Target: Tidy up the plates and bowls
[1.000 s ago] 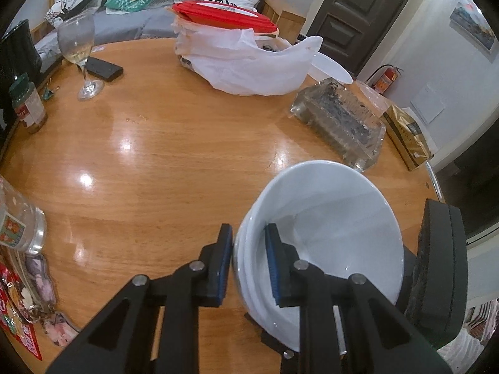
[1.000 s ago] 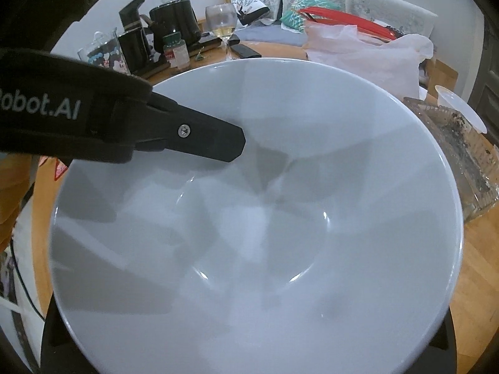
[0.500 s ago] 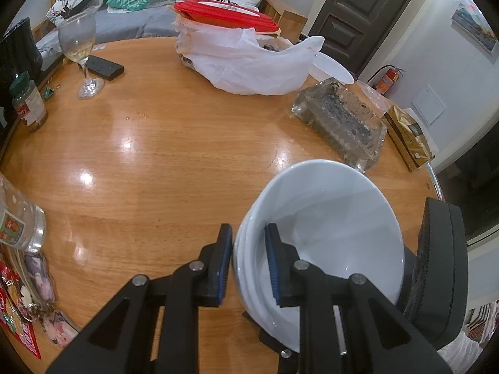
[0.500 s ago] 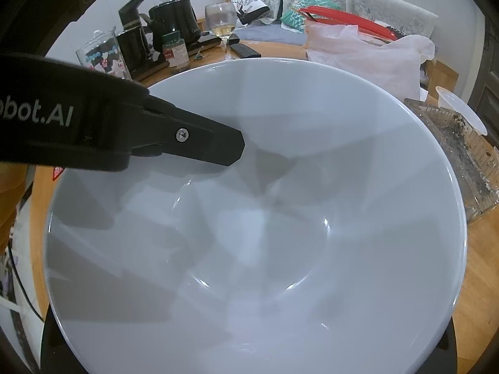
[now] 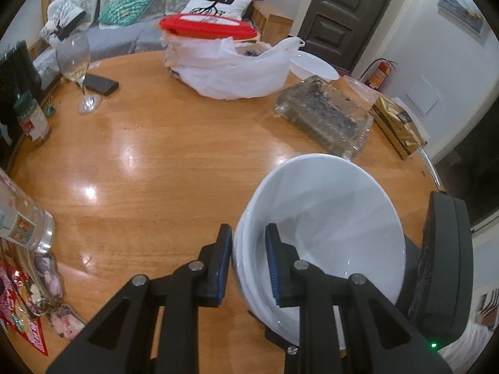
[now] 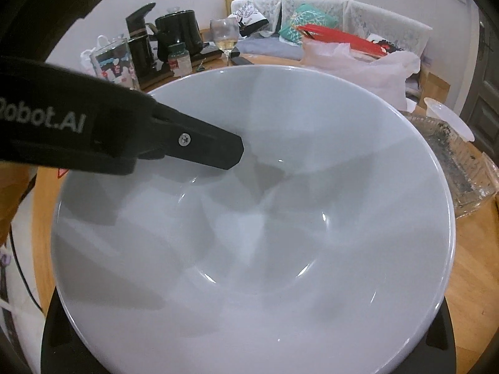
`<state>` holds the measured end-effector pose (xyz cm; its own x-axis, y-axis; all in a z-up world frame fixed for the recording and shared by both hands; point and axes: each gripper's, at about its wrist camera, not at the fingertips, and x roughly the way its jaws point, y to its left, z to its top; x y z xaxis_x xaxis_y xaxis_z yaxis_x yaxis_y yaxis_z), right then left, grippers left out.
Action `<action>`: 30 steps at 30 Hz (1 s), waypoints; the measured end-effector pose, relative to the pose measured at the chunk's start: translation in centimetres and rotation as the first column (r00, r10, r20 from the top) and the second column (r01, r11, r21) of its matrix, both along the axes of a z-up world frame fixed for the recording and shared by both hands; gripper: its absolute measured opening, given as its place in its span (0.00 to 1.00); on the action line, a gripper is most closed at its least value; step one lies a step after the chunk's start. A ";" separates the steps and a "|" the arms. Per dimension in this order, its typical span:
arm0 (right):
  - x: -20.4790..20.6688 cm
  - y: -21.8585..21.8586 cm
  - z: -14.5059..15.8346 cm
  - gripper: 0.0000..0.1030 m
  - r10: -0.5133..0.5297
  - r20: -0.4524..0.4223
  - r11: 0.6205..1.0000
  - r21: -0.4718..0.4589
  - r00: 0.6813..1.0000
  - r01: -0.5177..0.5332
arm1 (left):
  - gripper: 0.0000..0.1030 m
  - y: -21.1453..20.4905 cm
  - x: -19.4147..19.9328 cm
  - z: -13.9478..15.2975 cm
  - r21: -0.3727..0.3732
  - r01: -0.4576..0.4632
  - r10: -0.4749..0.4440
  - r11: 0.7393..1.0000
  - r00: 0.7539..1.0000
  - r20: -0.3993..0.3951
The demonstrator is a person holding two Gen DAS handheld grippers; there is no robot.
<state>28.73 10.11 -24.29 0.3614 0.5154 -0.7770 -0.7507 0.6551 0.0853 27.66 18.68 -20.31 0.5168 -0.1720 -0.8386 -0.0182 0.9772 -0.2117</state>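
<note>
A stack of white bowls point(image 5: 327, 230) is held above the round wooden table point(image 5: 162, 168). My left gripper point(image 5: 249, 261) is shut on the stack's near rim, one finger inside the top bowl, one outside. In the right wrist view the top bowl point(image 6: 255, 224) fills the frame, and the left gripper's finger point(image 6: 202, 148) reaches in over its rim. My right gripper is under the bowls; only its black body point(image 5: 443, 274) shows beside them, and its fingers are hidden.
On the table stand a wine glass point(image 5: 76, 71), a phone point(image 5: 99, 83), a jar point(image 5: 32, 121), a white plastic bag with a red lid on top point(image 5: 230, 65), a clear glass tray point(image 5: 324, 115) and a gold box point(image 5: 396, 124). A kettle set point(image 6: 168, 40) stands at the left edge.
The bowls and both grippers have barely moved. The left gripper's view has tilted slightly, so the table items sit a little lower in frame.
</note>
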 end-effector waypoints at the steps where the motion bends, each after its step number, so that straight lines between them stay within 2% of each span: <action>1: -0.3 -0.1 0.1 0.98 0.000 0.005 1.000 0.003 1.000 0.000 | 0.18 -0.2 -0.3 0.3 0.005 0.003 -0.003 1.000 1.000 0.006; 18: -4.2 -2.8 4.1 0.98 0.010 0.075 1.000 0.008 0.997 -0.011 | 0.18 -3.8 -4.9 4.3 0.059 0.011 -0.015 0.998 0.998 0.053; 30: -7.4 -6.0 6.7 0.98 -0.028 0.104 0.999 0.032 0.994 0.025 | 0.18 -7.5 -7.9 7.2 0.081 0.044 -0.051 0.996 0.994 0.095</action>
